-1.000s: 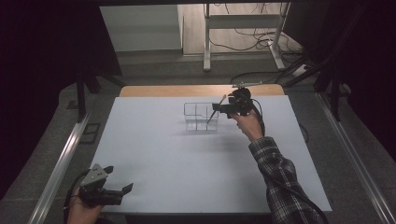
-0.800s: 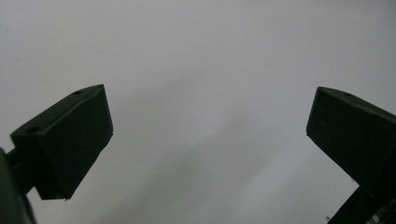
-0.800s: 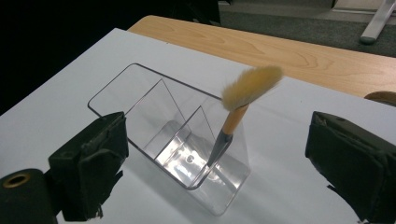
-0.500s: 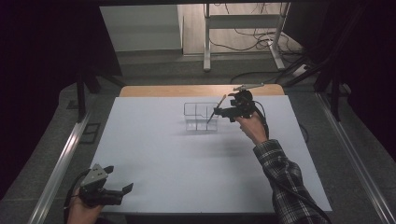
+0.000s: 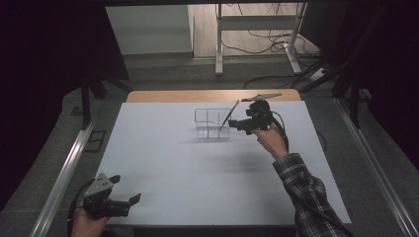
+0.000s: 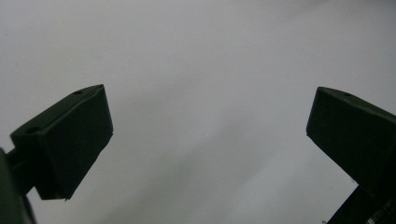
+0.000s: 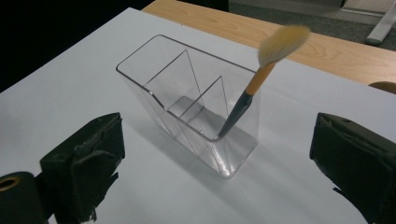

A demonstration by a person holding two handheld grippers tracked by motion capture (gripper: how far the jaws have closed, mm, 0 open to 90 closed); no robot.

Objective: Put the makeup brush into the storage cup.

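Brush [image 7: 243, 100] leaned in the organizer's [image 7: 187, 100] compartment at 3 o'clock, right gripper [image 5: 236, 124] just opened wide and empty, left gripper [image 5: 126, 200] also wide and empty; placement looked done, withdrawal next.

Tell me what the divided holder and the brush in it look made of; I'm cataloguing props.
Divided holder: likely clear, glossy rigid plastic, since the table shows through its walls. Brush: pale, soft-looking bristles, orange band, dark handle; whether wood or plastic is unclear.

Lighting: dim room, dark surround; white desk [image 5: 197, 163] evenly lit from above. Shadows soft, beneath both tongs. Brush tip [image 7: 282, 42] beyond right tongs [image 7: 215, 163] blurred. No glare.
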